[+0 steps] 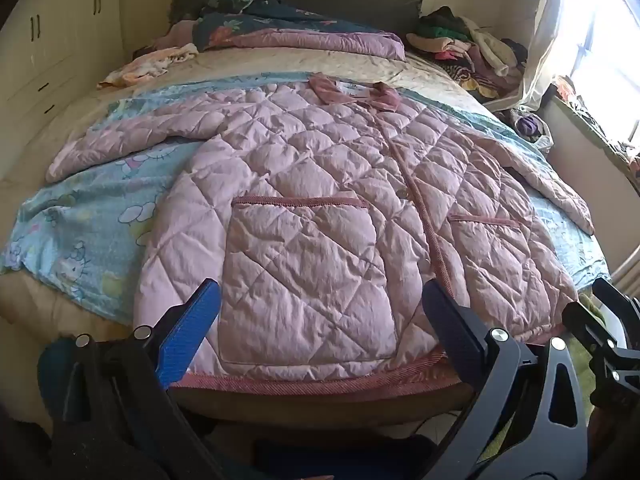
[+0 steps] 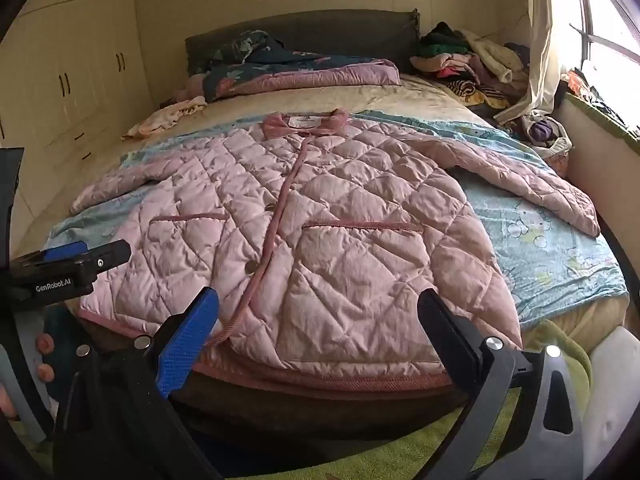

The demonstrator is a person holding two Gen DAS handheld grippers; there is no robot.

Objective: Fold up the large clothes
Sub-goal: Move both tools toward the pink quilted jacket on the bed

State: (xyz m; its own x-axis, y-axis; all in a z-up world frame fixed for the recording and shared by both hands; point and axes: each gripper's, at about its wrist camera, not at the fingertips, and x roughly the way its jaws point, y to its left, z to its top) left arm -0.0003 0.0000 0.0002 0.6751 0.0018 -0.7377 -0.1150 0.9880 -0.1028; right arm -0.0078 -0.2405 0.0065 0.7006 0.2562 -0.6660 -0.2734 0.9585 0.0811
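A pink quilted coat [image 1: 320, 184] lies spread front-up on the blue cartoon sheet [image 1: 80, 224] across the bed [image 2: 420, 96], collar toward the headboard, sleeves out to both sides. The left claw [image 1: 320, 316] hangs wide open over the hem near the left pocket, gripping nothing. The right claw [image 2: 318, 320] is also spread wide and empty, above the hem beside the button placket.

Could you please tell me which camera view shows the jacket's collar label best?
The right wrist view: the white collar label faces the camera squarely between the pink collar flaps. In the left wrist view the label appears only as a foreshortened sliver, viewed obliquely.
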